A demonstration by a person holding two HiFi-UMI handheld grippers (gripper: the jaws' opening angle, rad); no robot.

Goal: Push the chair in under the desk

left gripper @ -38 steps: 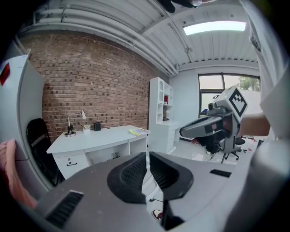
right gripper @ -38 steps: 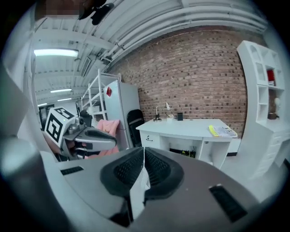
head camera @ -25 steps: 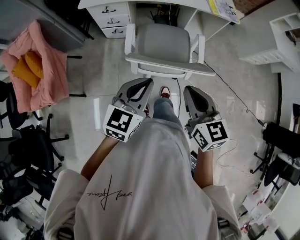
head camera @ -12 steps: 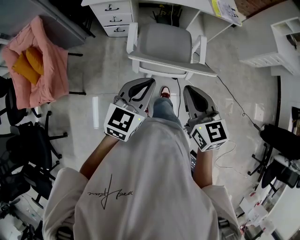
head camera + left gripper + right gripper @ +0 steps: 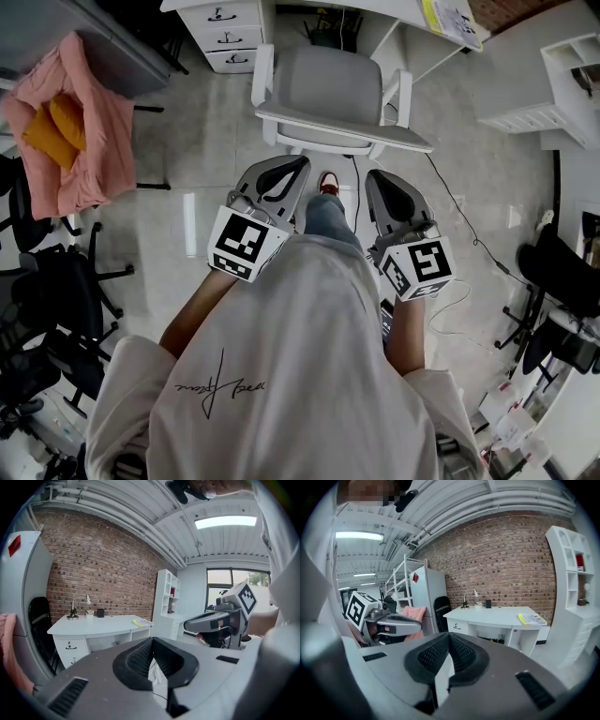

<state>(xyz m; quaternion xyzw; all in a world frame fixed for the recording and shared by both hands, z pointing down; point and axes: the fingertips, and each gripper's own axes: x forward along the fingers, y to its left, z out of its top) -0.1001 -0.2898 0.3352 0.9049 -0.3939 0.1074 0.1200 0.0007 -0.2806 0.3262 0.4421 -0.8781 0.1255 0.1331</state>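
Both grippers clenched on nothing: left gripper (image 5: 298, 166) and right gripper (image 5: 374, 180) are held side by side at waist height, pointing at the chair (image 5: 328, 89) but not touching it. The chair stands with its back to the person, facing the gap in the desk (image 5: 389, 9). Most of the seat shows outside the desktop, so it isn't tucked in. To push well, set the closed tips on the top rail of the backrest, one near each end, and press level and evenly so it rolls straight. Aim between the drawers (image 5: 230, 37) and the desk's right side, and watch that the armrests clear. The floor cable (image 5: 355, 183) near the base could snag.
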